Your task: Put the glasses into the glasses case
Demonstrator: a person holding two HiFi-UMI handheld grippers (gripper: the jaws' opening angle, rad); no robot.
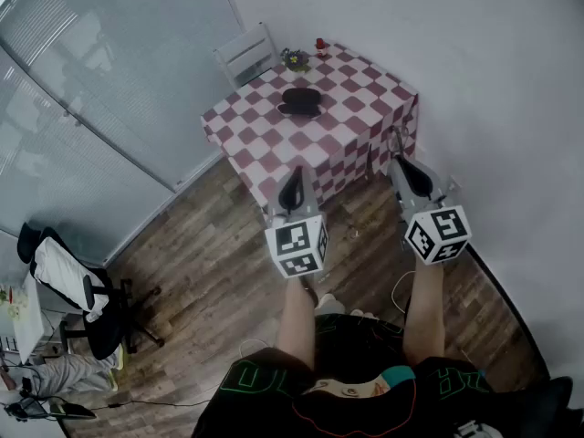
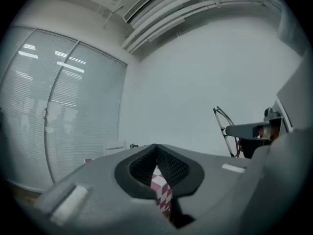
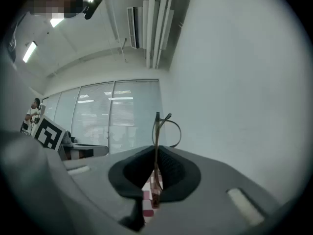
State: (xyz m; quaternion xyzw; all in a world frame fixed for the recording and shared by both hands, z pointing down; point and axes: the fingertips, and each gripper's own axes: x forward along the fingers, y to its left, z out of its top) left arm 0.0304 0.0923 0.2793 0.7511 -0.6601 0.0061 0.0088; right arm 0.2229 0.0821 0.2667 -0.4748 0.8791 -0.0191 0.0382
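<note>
Corner room with white walls (image 1: 493, 62), a wood-plank floor (image 1: 210, 281) and a glazed partition with blinds (image 1: 91, 80). A checked-cloth surface (image 1: 265, 126) fills the corner, with a white chair (image 1: 246, 53) behind it and a black office chair (image 1: 87, 304) at lower left. Ceiling strip lights (image 3: 30, 50) are lit.

Checkered table (image 1: 351, 128) bears a black glasses case (image 1: 300, 101), small red object (image 1: 320, 44) behind
</note>
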